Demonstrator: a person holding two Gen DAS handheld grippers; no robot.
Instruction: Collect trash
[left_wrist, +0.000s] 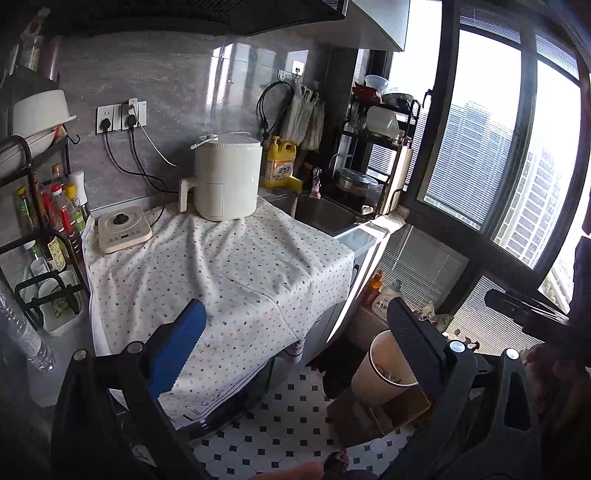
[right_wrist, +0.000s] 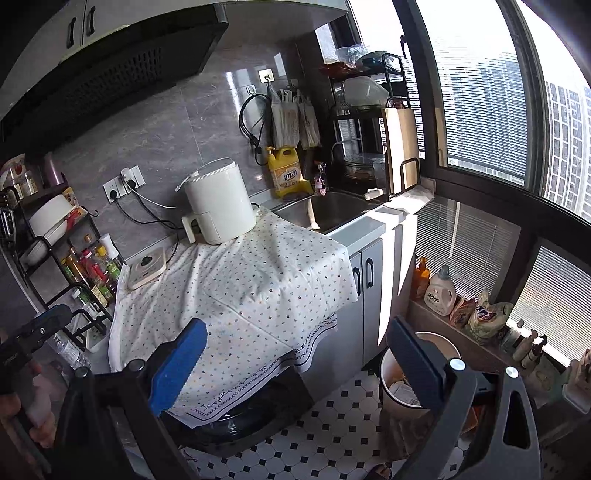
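both your grippers are raised over the kitchen counter, facing it, and neither carries anything: the left gripper (left_wrist: 295, 339) has its fingers spread wide with nothing between them, and the right gripper (right_wrist: 295, 354) is likewise parted and empty. the dotted cloth (left_wrist: 221, 266) over the counter shows no loose litter; only the white air fryer (left_wrist: 225, 177) and a small induction cooker (left_wrist: 123, 229) stand on it. the trash bin (right_wrist: 389, 387) stands on the tiled floor (right_wrist: 332, 424) at the right, just beside the cabinet (right_wrist: 364, 280), presumably placed there for easy reach from the counter. paper scraps appear to lie inside it, though the right finger hides much of its mouth, so its contents cannot be confirmed. a clear plastic bottle (left_wrist: 22, 332) lies tilted at the left edge near the condiment rack (left_wrist: 44, 221); it may be waste, but that is a judgement only. this layout fits either a cleared counter or a search for remaining items.
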